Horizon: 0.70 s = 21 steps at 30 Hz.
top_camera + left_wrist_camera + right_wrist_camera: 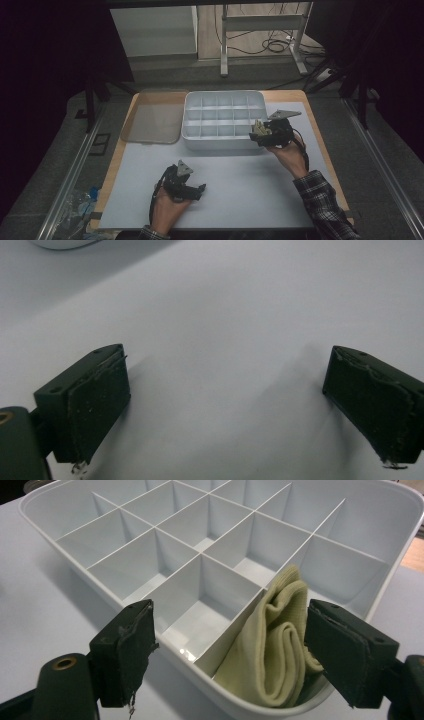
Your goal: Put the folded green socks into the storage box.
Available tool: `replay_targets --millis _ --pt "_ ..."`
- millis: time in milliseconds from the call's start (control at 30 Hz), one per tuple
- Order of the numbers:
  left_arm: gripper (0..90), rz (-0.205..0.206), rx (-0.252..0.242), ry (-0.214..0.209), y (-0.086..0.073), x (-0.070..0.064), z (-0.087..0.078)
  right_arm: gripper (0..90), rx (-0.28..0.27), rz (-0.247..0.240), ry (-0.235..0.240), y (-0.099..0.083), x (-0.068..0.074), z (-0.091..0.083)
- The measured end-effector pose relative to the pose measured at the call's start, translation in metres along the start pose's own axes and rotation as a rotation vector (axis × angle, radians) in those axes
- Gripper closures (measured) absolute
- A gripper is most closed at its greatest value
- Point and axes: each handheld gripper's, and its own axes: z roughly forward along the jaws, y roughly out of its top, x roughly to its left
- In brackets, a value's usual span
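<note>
A white tray (223, 93) with several divided compartments stands at the back of the table. A folded pale yellow-green cloth (272, 650) stands in its front right corner compartment (259, 128). My right gripper (261, 134) hovers at that corner, and its jaws (227, 617) are open, straddling the tray's front rim (175, 662). The cloth rests close against the right-hand pad (345, 650), and the other pad is well clear of it. My left gripper (200, 190) lies low over the table in front of the tray, open (225, 375), with bare white surface between its pads.
A translucent brownish lid (152, 117) lies flat to the left of the tray. A white mat (240, 190) covers the wooden tabletop. Metal frame legs and cables (272, 46) stand on the floor beyond the table.
</note>
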Motion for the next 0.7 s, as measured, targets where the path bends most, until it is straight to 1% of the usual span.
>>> replay_targets --millis 100,333,467,700 --pt "4.6 0.0 0.0 0.0 0.0 0.0 0.0 20.2 0.004 0.005 0.008 -0.001 0.001 -0.002" --pt "4.6 0.0 0.0 0.0 0.0 0.0 0.0 16.2 0.017 -0.006 0.033 -0.003 0.007 -0.007" --pt "4.6 0.0 0.0 0.0 0.0 0.0 0.0 14.3 0.019 -0.011 0.039 -0.004 0.011 -0.01" --pt "4.6 0.0 0.0 0.001 0.0 0.0 0.0 11.4 0.033 -0.039 0.048 -0.007 0.021 -0.013"
